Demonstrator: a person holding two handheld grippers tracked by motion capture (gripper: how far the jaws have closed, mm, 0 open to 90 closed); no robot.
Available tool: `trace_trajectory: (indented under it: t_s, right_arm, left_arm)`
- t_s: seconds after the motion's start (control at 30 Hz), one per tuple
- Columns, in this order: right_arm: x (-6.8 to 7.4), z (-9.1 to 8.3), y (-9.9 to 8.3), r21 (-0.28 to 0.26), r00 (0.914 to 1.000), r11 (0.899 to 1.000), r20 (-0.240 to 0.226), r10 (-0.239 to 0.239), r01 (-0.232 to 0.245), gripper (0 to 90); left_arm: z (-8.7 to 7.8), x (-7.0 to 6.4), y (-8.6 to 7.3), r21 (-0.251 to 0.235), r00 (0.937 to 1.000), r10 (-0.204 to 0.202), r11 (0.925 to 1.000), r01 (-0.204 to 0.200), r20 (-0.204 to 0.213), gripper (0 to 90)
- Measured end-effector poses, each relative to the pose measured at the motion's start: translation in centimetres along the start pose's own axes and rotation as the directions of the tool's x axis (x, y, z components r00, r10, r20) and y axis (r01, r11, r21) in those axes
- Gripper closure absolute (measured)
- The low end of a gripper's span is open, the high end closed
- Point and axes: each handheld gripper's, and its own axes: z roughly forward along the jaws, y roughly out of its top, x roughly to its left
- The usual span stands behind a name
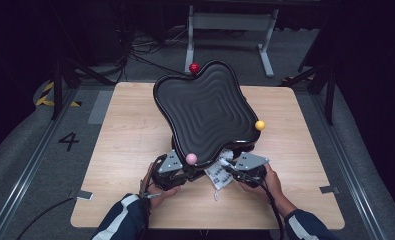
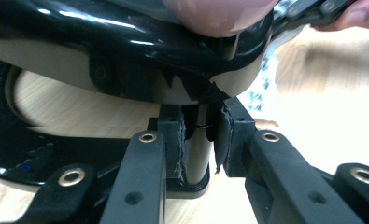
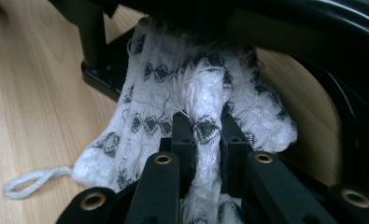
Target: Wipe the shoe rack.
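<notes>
Pink ball (image 2: 219, 16) blurred, cropped above.

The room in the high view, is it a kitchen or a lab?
Probably a lab or recording studio: a lone wooden table on grey floor, tangled cables behind it, a painted number 4 and dark surroundings.

A black wavy-rimmed plastic tray (image 1: 205, 107) stands tilted on its stand at mid-table on the pale wooden table (image 1: 125, 135); a white patterned cloth (image 1: 220, 175) lies under its near edge.
</notes>
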Motion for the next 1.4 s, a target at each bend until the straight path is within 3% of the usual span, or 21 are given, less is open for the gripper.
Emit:
trace_trajectory:
  t_s: [0.27,0.33,0.47,0.57,0.77,1.03,1.2,1.4]
  right_arm:
    - [2.5,2.5,1.0,-0.004,0.9987,0.999,-0.039,-0.033,0.033,80.1]
    - [3.0,3.0,0.8,0.008,0.9976,0.998,-0.027,-0.063,0.063,80.1]
    - [2.8,3.1,0.4,-0.007,0.9989,0.999,-0.024,-0.041,0.041,80.0]
    - [2.7,3.1,0.3,0.000,0.9984,0.998,-0.006,-0.057,0.057,80.0]
    - [1.9,2.8,-0.1,0.007,0.9985,0.999,0.024,-0.050,0.050,80.0]
    - [-0.1,2.2,-1.1,0.038,0.9968,0.999,0.080,-0.003,0.000,79.9]
    - [-1.8,1.6,-2.0,0.051,0.9910,0.997,0.125,0.048,-0.055,79.9]
    - [-3.2,1.1,-2.9,0.062,0.9843,0.995,0.162,0.071,-0.081,79.9]
  left_arm:
    - [-0.1,-0.9,-0.1,0.004,0.9996,0.009,1.0000,-0.009,0.026,74.1]
    - [-0.1,-0.8,-0.1,-0.001,0.9995,0.014,0.9999,-0.014,0.029,74.1]
    - [-0.1,-0.8,-0.3,-0.004,0.9995,0.010,0.9999,-0.010,0.031,74.1]
    - [-0.1,-0.8,-0.2,-0.001,0.9994,0.020,0.9998,-0.020,0.028,74.2]
    - [-0.1,-0.7,-0.3,-0.003,0.9992,0.022,0.9998,-0.022,0.035,74.2]
    - [-0.1,-0.7,-0.3,-0.003,0.9990,0.022,0.9998,-0.021,0.040,74.2]
    - [-0.1,-0.6,-0.4,-0.007,0.9987,0.011,0.9999,-0.011,0.050,74.1]
    - [-0.1,-0.6,-0.4,-0.004,0.9987,0.012,0.9999,-0.012,0.049,74.1]
